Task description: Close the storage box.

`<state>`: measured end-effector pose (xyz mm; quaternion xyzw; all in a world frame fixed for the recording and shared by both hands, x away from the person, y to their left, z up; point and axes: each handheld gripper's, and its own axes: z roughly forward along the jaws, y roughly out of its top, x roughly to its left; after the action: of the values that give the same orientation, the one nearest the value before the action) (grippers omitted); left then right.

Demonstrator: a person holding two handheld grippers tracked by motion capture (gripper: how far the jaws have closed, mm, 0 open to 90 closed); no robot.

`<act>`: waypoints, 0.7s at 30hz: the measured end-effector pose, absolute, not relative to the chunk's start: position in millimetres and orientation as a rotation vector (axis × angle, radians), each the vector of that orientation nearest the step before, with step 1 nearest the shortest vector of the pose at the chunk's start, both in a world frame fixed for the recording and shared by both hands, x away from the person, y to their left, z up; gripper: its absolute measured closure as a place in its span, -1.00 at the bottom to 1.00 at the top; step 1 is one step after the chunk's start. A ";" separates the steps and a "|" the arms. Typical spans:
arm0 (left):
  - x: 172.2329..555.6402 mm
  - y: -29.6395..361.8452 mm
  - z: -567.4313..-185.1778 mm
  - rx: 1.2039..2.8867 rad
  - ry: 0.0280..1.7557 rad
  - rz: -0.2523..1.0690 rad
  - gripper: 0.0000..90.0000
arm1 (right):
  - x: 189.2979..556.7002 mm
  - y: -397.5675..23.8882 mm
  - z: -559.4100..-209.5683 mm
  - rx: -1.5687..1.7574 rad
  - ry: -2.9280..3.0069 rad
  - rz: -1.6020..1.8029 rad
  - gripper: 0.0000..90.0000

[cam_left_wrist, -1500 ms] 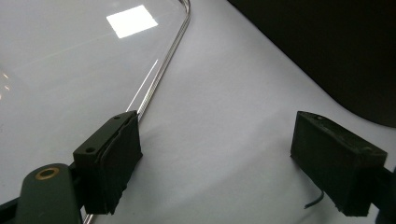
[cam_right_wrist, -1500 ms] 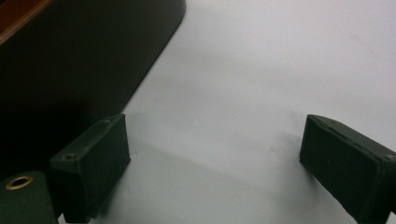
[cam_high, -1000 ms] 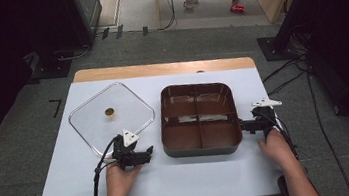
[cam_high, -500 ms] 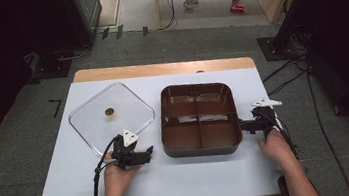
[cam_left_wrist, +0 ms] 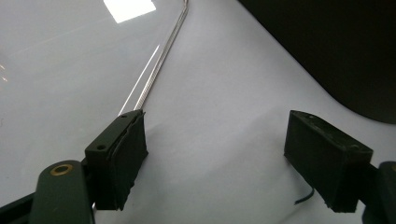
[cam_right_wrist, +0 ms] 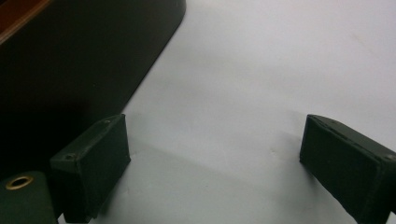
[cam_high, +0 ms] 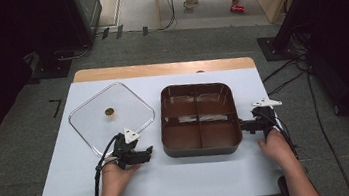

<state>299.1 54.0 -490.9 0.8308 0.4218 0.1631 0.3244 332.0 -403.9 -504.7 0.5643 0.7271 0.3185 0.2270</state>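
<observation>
A dark brown tray with four compartments sits mid-table. To its left lies a clear square lid with a small gold knob. My left gripper rests on the table between the lid's near corner and the tray. It is open, and its jaws have just been closing a little with nothing between them. In the left gripper view the gripper frames bare table, with the lid's rim beside its left jaw and the tray's wall ahead. My right gripper is open at the tray's right wall, holding nothing.
The white table top has free room along its front and at the far right. A wooden strip runs along the far edge. Cables and stands lie on the floor beyond the table.
</observation>
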 end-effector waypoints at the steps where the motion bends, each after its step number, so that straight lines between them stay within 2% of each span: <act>1: 299.3 53.8 -490.4 2.185 1.106 0.420 -0.51 | 332.0 -403.9 -504.7 1.555 2.004 0.878 -0.83; 4: 298.8 53.5 -488.0 2.207 1.105 0.414 -0.50 | 332.0 -403.9 -504.7 1.555 2.003 0.878 -0.83; 7: 299.2 53.3 -485.8 2.223 1.089 0.390 -0.36 | 332.0 -403.9 -504.7 1.555 2.004 0.878 -0.83; 12: 299.6 53.1 -479.9 2.243 1.071 0.337 -0.36 | 332.0 -403.9 -504.7 1.555 2.004 0.878 -0.83; 21: 299.3 55.1 -467.1 2.231 1.038 0.335 -0.30 | 332.0 -403.9 -504.7 1.555 2.004 0.878 -0.83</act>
<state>299.3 55.1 -467.1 0.8502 0.3957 0.1277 0.3230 332.0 -403.9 -504.7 0.5642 0.7272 0.3185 0.2270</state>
